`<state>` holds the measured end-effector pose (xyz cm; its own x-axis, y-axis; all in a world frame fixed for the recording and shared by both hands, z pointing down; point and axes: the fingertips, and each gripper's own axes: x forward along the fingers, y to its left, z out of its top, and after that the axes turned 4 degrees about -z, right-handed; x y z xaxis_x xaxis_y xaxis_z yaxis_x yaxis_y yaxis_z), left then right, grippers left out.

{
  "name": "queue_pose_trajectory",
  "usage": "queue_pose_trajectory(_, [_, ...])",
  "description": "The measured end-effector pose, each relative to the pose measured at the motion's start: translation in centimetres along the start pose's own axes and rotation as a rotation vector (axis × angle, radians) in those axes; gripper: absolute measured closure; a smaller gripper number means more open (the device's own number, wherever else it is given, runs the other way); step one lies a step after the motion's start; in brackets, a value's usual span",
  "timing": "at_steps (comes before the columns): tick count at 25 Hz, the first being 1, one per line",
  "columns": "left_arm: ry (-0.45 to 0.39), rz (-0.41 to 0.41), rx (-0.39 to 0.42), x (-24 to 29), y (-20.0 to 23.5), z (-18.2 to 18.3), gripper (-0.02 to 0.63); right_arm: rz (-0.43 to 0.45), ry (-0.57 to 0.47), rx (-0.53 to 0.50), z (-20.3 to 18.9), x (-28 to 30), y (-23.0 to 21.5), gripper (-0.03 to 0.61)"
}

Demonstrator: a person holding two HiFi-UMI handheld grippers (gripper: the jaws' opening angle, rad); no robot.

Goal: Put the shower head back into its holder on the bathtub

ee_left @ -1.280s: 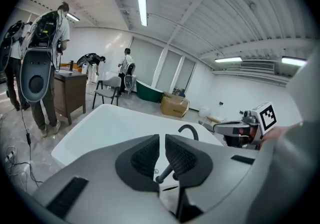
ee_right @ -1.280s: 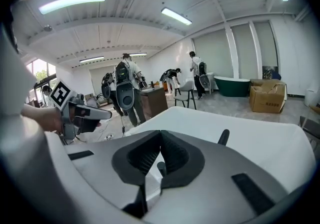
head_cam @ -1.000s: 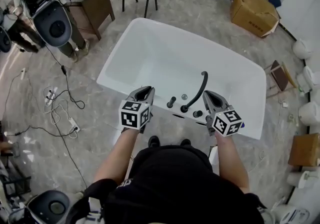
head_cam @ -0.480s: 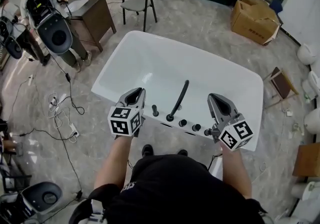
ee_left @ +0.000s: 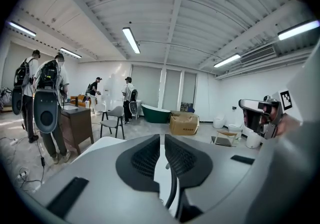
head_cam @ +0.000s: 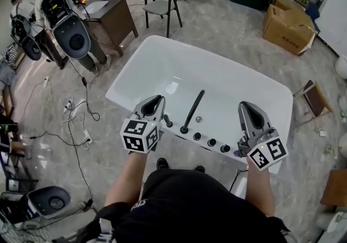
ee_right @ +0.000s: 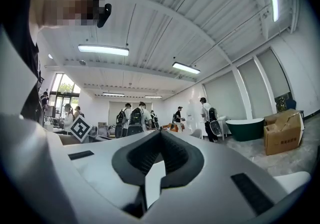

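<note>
Over bathtub (head_cam: pixel 162 68) | shower head (head_cam: pixel 193 107) in holder (head_cam: pixel 184 129) | left tool (head_cam: pixel 155 102), right tool (head_cam: pixel 247 108) pressed together

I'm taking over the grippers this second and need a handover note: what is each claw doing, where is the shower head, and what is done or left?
Left claw: shut, empty, by the tub's near rim, just left of the shower head.
Right claw: shut, empty, by the near rim, past the right end of the knobs.
The black shower head stands in its holder on the near rim of the white bathtub, leaning out over the basin. Neither claw touches it.
Done: it looks seated in the holder.
Left: apparently nothing; perhaps check that it sits firm.
</note>
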<state>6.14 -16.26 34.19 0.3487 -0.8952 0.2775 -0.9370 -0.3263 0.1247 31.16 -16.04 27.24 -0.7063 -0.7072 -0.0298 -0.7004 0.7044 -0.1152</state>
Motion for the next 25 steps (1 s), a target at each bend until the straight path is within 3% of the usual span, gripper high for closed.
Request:
queue_pose_trajectory(7, [-0.03, 0.03, 0.048, -0.7, 2.1, 1.8, 0.571, -0.033, -0.021, -0.013, 0.4, 1.4, -0.2, 0.568])
queue_pose_trajectory(15, [-0.039, 0.05, 0.036, -1.8, 5.3, 2.6, 0.571, -0.007, 0.008, -0.014, 0.3, 4.3, 2.5, 0.568])
queue_pose_trajectory(25, [-0.032, 0.073, 0.035, -3.8, 7.5, 1.3, 0.571, 0.005, 0.02, -0.003, -0.8, 5.6, 4.7, 0.568])
